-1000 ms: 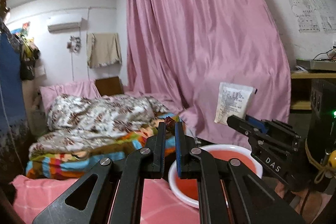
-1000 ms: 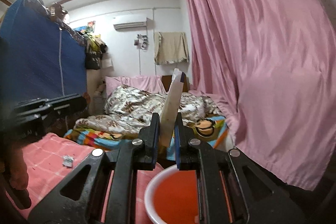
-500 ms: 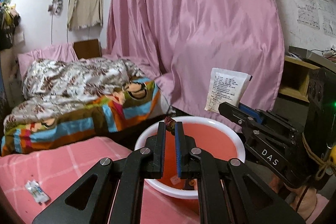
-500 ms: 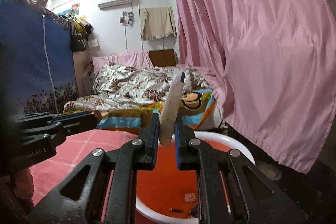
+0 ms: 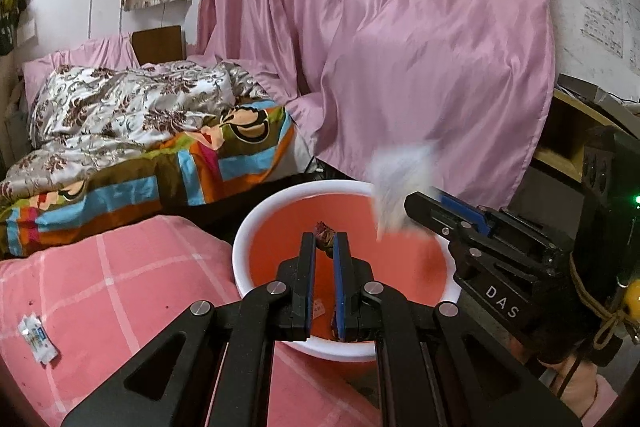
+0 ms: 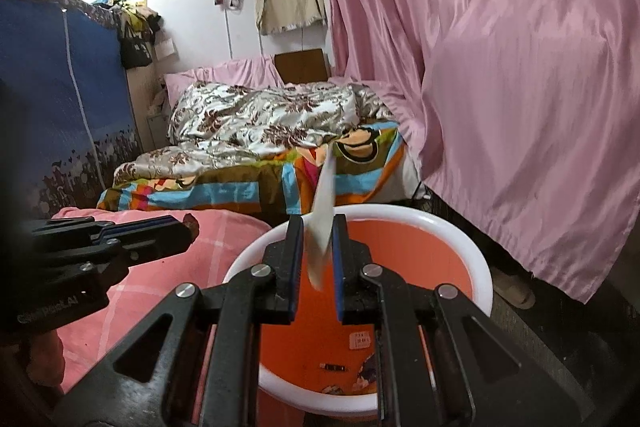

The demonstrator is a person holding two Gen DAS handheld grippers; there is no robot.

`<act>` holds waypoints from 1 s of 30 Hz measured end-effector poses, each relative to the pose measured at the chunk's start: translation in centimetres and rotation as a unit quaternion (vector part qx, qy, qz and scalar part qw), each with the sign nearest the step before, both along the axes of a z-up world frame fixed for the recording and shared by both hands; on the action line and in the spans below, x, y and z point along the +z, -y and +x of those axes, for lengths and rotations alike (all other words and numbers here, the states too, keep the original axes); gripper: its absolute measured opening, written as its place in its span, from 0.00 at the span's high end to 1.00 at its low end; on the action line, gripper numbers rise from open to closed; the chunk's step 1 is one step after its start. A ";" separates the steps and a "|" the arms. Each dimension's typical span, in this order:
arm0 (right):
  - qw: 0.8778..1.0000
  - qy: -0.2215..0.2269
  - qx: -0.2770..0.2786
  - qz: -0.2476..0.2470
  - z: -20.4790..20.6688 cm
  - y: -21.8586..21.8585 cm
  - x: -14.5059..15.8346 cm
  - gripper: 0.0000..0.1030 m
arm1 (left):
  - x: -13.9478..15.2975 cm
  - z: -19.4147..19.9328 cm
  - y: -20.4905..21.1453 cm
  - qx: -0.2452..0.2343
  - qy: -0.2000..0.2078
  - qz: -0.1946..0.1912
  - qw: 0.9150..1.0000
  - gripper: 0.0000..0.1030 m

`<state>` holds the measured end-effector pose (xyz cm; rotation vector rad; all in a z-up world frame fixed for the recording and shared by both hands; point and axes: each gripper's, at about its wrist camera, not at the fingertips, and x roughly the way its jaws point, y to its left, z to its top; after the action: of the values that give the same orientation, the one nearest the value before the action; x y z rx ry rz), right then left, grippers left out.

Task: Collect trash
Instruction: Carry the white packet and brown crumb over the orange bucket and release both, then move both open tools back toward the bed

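Taking the round basin [image 5: 345,189] as landmark, with its smooth white rim and orange-red inside, a small crinkled white wrapper [image 5: 38,334] lay far to its left on the soft pink checked cloth [image 5: 120,275], well apart from the rim and with bare cloth on every side. Behind the cloth, left of the basin, a patterned quilt [image 6: 264,119] was heaped in loose folds. Directly above the basin's interior, the left gripper [image 5: 324,241] had its blue-padded jaws closed on a small, dark, shrivelled bud-like scrap [image 5: 323,233], held clear of the rim. To the right, over the basin's far right edge, the right gripper [image 6: 316,227] had its jaws parted; a flat pale paper packet [image 6: 322,223], blurred and tilted, stood in the gap, and whether either pad touched it could not be told. On the smooth basin floor lay a few small scraps, among them a white label [image 6: 359,341]. Behind and to the right of the basin, a glossy pink curtain [image 5: 400,39] hung in deep folds to just past the rim, leaving only a narrow dark gap.
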<state>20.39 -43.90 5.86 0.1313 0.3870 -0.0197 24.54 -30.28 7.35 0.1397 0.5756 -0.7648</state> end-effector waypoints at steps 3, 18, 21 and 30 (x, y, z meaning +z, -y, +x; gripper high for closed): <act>1.000 -0.008 -0.002 0.005 0.2 0.2 -0.4 0.80 | -0.3 0.5 0.0 0.001 -0.014 -0.001 1.000 0.94; 1.000 -0.008 -0.015 0.018 0.2 0.8 -0.4 0.79 | -1.2 2.2 -0.3 0.020 -0.059 -0.006 0.998 0.92; 1.000 -0.002 -0.017 0.022 0.1 0.8 -0.1 0.77 | -1.1 2.3 -0.8 0.031 -0.058 -0.008 0.998 0.91; 1.000 0.018 -0.016 0.021 0.1 0.1 0.6 0.62 | 0.1 2.3 -2.9 0.058 -0.046 -0.025 0.997 0.73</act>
<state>20.45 -43.97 6.46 0.1782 0.3504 -0.0401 26.82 -27.35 7.44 0.0236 0.6457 -0.6746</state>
